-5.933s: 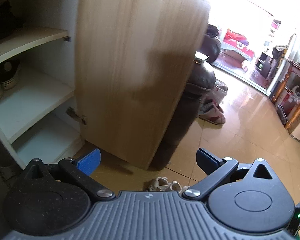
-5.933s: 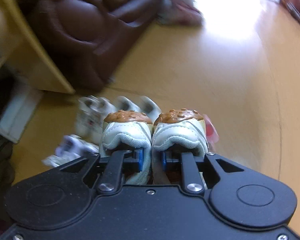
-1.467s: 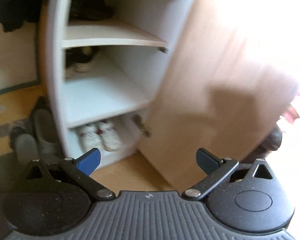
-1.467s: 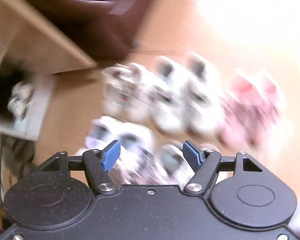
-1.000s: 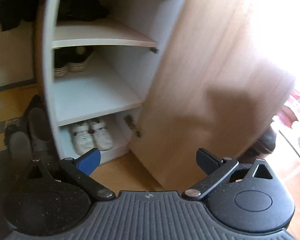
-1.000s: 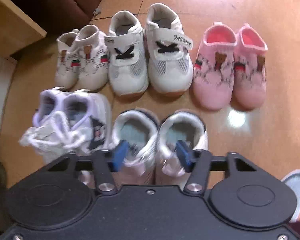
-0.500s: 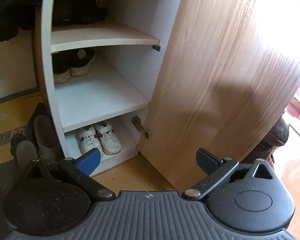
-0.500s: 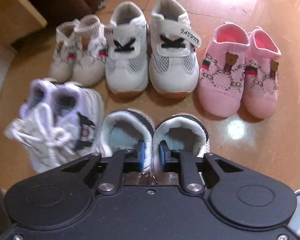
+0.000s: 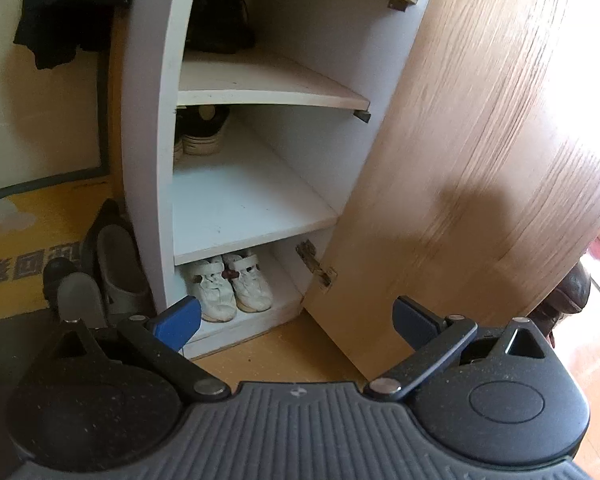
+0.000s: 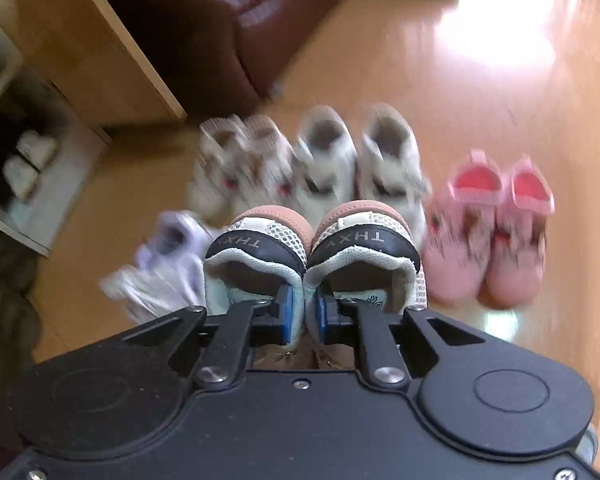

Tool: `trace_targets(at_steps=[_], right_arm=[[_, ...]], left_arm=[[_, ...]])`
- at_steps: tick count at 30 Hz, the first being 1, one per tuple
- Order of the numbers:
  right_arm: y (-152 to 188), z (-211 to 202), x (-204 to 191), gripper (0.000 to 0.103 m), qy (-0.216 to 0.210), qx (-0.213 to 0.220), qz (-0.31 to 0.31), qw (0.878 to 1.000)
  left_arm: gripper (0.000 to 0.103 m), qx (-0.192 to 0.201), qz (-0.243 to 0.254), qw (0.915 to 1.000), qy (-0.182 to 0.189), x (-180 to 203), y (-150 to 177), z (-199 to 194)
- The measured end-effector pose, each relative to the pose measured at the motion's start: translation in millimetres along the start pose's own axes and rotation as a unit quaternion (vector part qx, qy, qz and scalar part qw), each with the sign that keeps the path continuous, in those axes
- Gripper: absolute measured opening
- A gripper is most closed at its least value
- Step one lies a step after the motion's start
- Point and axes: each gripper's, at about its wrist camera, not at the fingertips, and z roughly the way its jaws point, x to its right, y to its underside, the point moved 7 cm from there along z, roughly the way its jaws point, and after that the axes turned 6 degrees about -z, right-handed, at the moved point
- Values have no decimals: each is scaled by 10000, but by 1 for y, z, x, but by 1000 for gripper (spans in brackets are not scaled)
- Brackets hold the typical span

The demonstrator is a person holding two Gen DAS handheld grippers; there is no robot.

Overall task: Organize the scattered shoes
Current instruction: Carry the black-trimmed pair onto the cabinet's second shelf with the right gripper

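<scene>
My right gripper is shut on the inner collars of a pair of white mesh shoes with black heel tabs and pink soles, lifted off the floor. Below them on the floor lie a pink pair, a white strap pair, a beige knit pair and a lavender pair. My left gripper is open and empty, facing the open shoe cabinet. A white pair sits on its bottom shelf.
The cabinet's wooden door stands open to the right. Dark sneakers sit on the middle shelf and dark shoes higher up. Grey slippers lie left of the cabinet. A brown sofa stands behind the floor shoes.
My right gripper dropped over the mesh pair, shut on the collars and has lifted the pair off the floor. The left gripper stayed open and swung toward the cabinet.
</scene>
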Motion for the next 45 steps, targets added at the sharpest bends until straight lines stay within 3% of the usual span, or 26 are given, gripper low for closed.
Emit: trace_targets(at_steps=[4, 10, 16, 22, 30, 35, 42, 45], right_arm=[[-37, -21, -31, 13, -301, 550, -307, 9976], [-103, -47, -115, 13, -1064, 1212, -1014, 9817], [-164, -45, -211, 13, -1781, 1470, -1587, 9599], [-225, -25, -327, 13, -2267, 1592, -2600, 9250], [-274, 6, -444, 13, -2555, 1484, -3531, 8877], [-292, 28, -489, 13, -2555, 1391, -3953, 8713], [-299, 55, -532, 13, -2561, 1439, -4252, 8561], [-300, 67, -544, 13, -2564, 1431, -4215, 8580]], left_arm=[[103, -76, -125, 9999, 35, -11, 0, -1], [103, 46, -358, 9992, -155, -39, -7, -6], [103, 429, -462, 9967, -511, -71, -19, -18], [103, 586, -739, 9924, -784, -103, -30, -19], [103, 431, -510, 9938, -893, -112, -32, -1], [103, 265, -392, 9958, -784, -108, -27, 6], [103, 121, -509, 9969, -595, -103, -24, 10], [103, 112, -552, 9968, -576, -102, -24, 10]])
